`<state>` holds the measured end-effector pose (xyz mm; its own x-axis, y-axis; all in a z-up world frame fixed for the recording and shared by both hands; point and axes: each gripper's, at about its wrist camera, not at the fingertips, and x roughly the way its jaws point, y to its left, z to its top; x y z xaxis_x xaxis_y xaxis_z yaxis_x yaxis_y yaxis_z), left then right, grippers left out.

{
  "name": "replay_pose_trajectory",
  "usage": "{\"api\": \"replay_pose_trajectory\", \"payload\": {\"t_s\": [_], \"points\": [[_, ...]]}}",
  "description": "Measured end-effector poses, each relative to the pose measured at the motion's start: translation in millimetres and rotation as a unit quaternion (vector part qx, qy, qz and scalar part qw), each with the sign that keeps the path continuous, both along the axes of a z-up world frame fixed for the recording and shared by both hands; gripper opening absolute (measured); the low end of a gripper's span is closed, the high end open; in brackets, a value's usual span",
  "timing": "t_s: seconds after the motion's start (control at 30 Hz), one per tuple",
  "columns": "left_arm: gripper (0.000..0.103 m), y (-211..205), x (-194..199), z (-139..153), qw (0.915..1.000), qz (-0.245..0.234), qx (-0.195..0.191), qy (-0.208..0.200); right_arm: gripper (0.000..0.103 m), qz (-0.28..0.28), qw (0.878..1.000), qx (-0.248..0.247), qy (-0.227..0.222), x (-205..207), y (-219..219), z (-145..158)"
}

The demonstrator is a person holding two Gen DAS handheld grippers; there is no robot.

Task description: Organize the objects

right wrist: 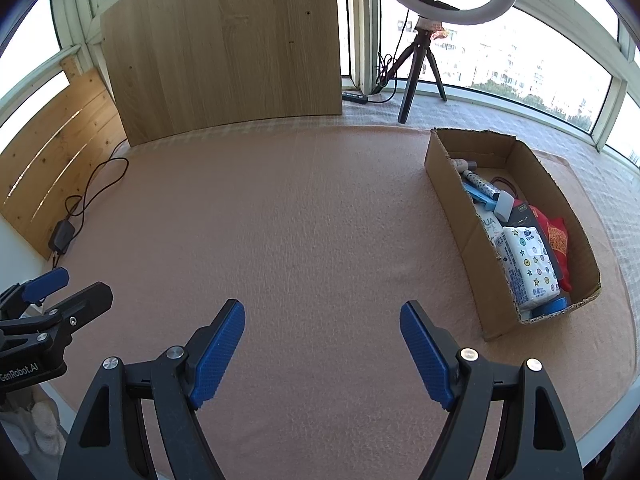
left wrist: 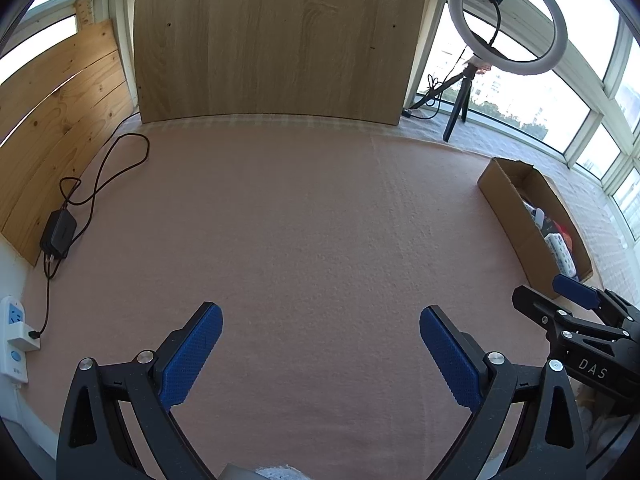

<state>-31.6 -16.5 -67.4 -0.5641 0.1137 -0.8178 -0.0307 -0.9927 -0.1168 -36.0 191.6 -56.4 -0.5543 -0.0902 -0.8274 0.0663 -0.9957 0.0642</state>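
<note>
A long cardboard box (right wrist: 452, 184) lies at the right of the pink table cloth (right wrist: 304, 220). Inside it are several objects: a white tissue pack (right wrist: 528, 268), a red packet (right wrist: 558, 236), a blue tape roll (right wrist: 554, 306) and a patterned tube (right wrist: 482, 186). My right gripper (right wrist: 322, 314) hovers open over bare cloth, left of the box, holding nothing. My left gripper (left wrist: 320, 318) is open too, empty, over the cloth's middle. The box (left wrist: 516, 216) shows at the right in the left wrist view, with the right gripper (left wrist: 560, 300) in front of it.
A ring light on a tripod (right wrist: 420, 64) stands at the back right by the windows. A tall wooden board (right wrist: 224, 48) leans at the back. A black power adapter (left wrist: 58, 234) with a looping cable lies at the left, near a white power strip (left wrist: 14, 338).
</note>
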Motion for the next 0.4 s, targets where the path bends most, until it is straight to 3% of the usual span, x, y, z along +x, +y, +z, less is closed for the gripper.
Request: {"api": "replay_pose_trajectory", "payload": {"t_s": [0.4], "points": [[0.101, -1.3, -2.0, -4.5, 1.0, -0.002, -0.005, -0.003, 0.077, -0.002, 1.0, 0.002, -0.006, -1.2, -0.8, -4.2]]}}
